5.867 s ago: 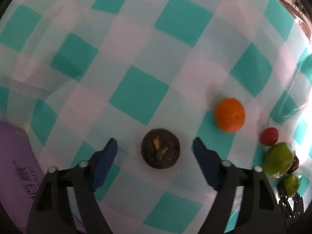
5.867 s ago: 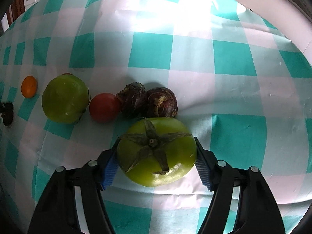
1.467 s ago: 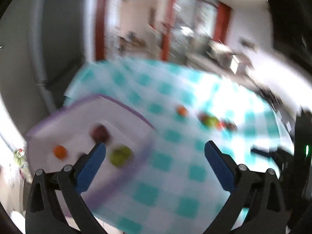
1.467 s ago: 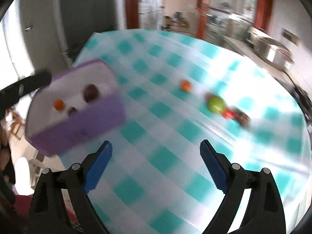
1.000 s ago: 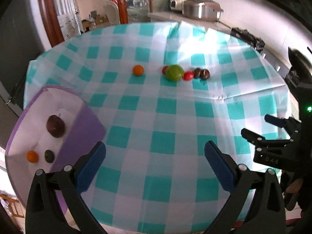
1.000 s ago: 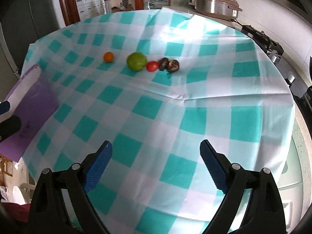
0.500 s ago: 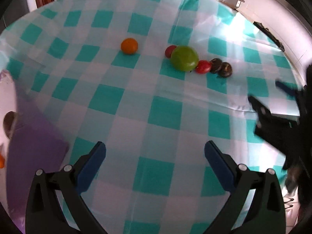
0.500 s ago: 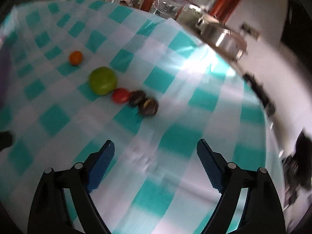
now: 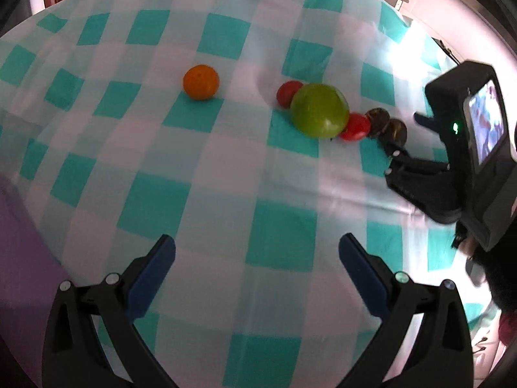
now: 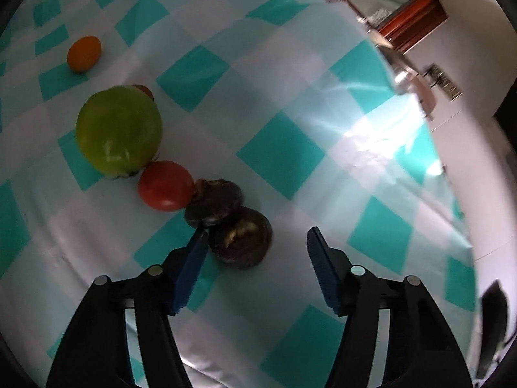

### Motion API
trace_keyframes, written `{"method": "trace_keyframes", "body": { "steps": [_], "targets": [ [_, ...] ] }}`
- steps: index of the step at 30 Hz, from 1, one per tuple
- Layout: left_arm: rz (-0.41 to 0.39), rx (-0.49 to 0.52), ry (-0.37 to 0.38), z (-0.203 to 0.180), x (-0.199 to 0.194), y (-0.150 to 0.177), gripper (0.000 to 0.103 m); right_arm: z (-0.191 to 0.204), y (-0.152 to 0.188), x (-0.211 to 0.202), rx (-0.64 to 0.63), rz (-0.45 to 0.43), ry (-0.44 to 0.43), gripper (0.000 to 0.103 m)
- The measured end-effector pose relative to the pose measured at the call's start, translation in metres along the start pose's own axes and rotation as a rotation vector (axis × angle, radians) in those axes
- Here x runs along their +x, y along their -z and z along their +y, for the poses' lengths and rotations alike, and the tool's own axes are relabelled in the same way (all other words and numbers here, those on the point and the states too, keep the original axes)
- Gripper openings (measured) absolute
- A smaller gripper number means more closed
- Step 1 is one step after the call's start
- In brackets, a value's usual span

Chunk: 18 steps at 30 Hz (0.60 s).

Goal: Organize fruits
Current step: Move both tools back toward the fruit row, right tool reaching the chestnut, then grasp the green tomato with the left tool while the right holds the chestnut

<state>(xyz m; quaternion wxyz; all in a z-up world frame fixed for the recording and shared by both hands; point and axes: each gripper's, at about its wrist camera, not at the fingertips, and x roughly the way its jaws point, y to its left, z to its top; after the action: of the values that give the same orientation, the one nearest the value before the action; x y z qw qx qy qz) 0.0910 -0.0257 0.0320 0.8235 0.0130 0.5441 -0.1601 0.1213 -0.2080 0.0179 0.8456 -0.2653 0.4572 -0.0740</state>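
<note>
- While the right gripper (image 10: pixel 255 252) hangs low over the tabletop (image 10: pixel 290 103) with its jaws spread and nothing between them, the nearest dark fruit (image 10: pixel 240 241) lies just inside its left finger, off-centre in the gap.
- Just beyond, a second dark fruit (image 10: pixel 215 202) touches the first, and the left fingertip sits close to the seam between the two.
- Next along the row come a red tomato (image 10: pixel 165 185), a large green tomato (image 10: pixel 119 131) and a smaller red one (image 10: pixel 143 90) half hidden behind it; an orange (image 10: pixel 84 53) sits well apart at the far end.
- From the left wrist view, the left gripper (image 9: pixel 257 266) is released and empty too, held high above bare checked cloth, with the whole row of fruit far ahead and a purple edge (image 9: pixel 19 245) at its near left.
- Judging by this, the step in hand is the right gripper's approach to the nearest dark fruit.
- That pick seems to call for shifting left to centre the fruit, lowering, then closing without nudging its touching neighbour.
</note>
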Motion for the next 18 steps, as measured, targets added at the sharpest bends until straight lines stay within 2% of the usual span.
{"method": "trace_keyframes", "body": {
  "steps": [3,6,9,13,18],
  "targets": [
    [-0.007,-0.002,0.007,-0.001,0.005,-0.01,0.101,-0.008,-0.002,0.011,0.065,0.029,-0.126,0.046],
    [-0.005,-0.007,0.009,-0.001,0.012,-0.019,0.101,-0.018,0.0,0.013,0.125,0.022,-0.209,0.039],
    [0.003,-0.019,0.019,-0.003,0.02,-0.027,0.101,-0.035,0.006,0.009,0.251,0.015,-0.298,0.039],
    [0.008,-0.034,0.046,-0.01,0.031,-0.038,0.101,-0.057,0.029,-0.006,0.437,0.028,-0.325,0.039],
    [-0.005,-0.101,0.096,-0.023,0.047,-0.066,0.101,-0.055,0.058,-0.028,0.509,0.053,-0.338,0.039]
  ]
}}
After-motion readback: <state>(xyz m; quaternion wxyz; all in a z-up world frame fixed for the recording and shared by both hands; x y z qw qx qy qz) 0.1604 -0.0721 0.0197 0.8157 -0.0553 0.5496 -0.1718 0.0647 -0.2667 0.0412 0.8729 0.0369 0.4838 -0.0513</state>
